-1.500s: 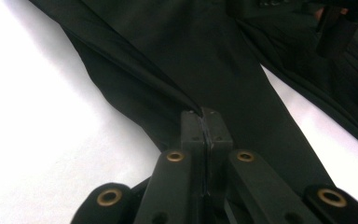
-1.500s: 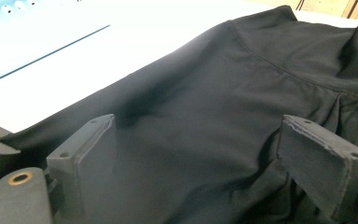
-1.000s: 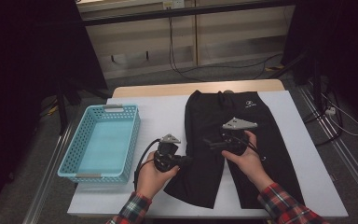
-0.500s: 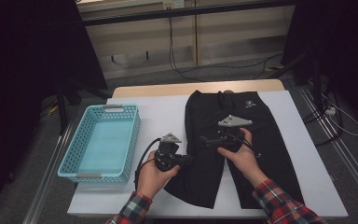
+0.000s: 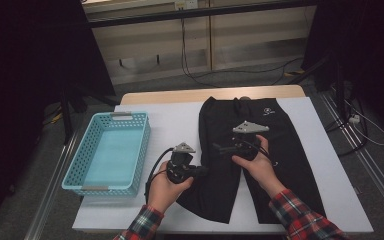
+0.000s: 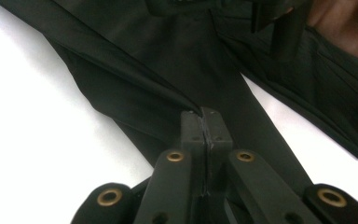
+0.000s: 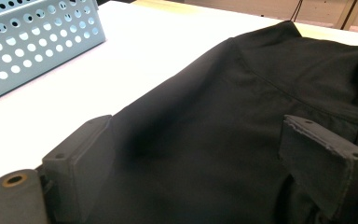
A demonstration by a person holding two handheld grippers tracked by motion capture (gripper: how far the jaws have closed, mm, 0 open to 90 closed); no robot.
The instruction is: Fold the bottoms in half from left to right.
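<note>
Trousers [image 5: 260, 150] run lengthwise away from me, left gripper [image 6: 204, 122] pinching their near leg edge, right gripper [image 7: 205, 154] spread above.

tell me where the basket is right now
In the high view the blue basket sits on the white table's left side, just left of the black trousers.

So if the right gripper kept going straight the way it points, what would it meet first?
Most likely the black trousers: the open right gripper hovers low over the fabric. Beyond lies bare white table; depth is hard to judge.
</note>
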